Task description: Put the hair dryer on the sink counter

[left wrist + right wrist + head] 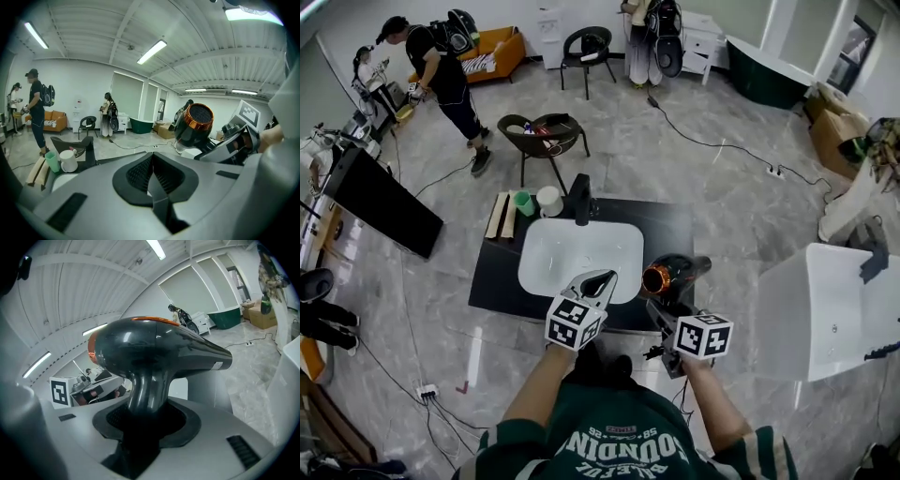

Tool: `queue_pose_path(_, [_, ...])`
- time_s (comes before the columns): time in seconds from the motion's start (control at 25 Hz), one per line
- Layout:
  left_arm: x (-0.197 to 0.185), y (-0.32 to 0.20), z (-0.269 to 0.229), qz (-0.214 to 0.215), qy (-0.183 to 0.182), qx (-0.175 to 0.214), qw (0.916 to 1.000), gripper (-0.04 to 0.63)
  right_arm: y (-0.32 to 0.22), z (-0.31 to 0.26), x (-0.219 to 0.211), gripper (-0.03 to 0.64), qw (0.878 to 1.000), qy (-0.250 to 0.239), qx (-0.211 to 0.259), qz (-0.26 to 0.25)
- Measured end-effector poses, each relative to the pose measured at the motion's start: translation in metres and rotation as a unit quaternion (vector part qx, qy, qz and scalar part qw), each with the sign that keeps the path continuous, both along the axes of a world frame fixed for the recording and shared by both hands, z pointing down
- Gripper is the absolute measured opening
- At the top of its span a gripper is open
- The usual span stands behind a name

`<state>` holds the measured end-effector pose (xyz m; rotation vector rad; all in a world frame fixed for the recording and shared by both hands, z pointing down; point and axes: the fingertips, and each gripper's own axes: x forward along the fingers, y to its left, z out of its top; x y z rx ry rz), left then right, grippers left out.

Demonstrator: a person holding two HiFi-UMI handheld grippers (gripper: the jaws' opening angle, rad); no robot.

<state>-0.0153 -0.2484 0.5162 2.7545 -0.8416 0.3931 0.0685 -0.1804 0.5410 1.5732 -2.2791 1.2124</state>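
A dark grey hair dryer with a copper ring hangs over the right front corner of the black sink counter. My right gripper is shut on its handle. In the right gripper view the hair dryer stands upright out of the right gripper, nozzle pointing right. My left gripper hovers over the front rim of the white basin, jaws shut with nothing between them. From the left gripper view, the hair dryer shows to the right of the left gripper.
A black faucet, a green cup and a white mug stand at the counter's back. A dark chair stands behind it, and a white tub to the right. A person stands far left. Cables cross the floor.
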Motion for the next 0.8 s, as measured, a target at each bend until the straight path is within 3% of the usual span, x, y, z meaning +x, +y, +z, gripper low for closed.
queue_pose_path(0.8, [0.003, -0.046, -0.019, 0.062, 0.014, 0.013, 0.9979, 0.012, -0.029, -0.022, -0.009, 0.183, 0.999, -0.001, 0.003, 0.051])
